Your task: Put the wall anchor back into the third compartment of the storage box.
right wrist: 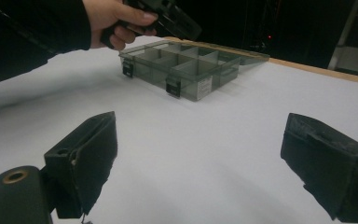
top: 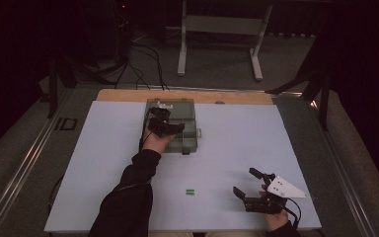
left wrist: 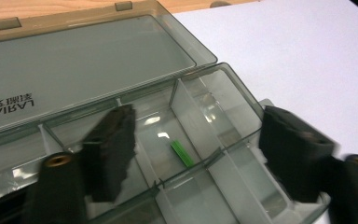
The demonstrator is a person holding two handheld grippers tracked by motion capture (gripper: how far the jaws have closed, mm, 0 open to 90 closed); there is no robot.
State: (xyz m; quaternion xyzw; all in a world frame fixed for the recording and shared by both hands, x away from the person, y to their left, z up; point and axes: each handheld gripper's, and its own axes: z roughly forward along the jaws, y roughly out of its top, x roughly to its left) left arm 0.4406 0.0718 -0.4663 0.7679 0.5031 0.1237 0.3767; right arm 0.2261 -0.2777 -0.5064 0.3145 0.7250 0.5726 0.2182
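A smoky clear compartment box (top: 190,136) lies open at the back middle of the white mat, its lid (left wrist: 88,60) folded flat behind it. A small green piece (left wrist: 182,153) lies in one of its middle compartments. My left gripper (left wrist: 196,116) hovers just above that compartment, open, with the piece below the gap and nothing touching the pads. In the high view the left gripper (top: 165,124) is over the box's left half. Another small green piece (top: 190,192) lies on the mat near the front. My right gripper (top: 244,181) stands open and holds nothing at the front right.
The white mat (top: 237,138) covers the table; a wooden strip (top: 128,95) shows along its far edge. The right gripper view looks across bare mat toward the box (right wrist: 186,65), with the left hand (right wrist: 116,18) above it. A metal stand (top: 222,29) rises beyond the table.
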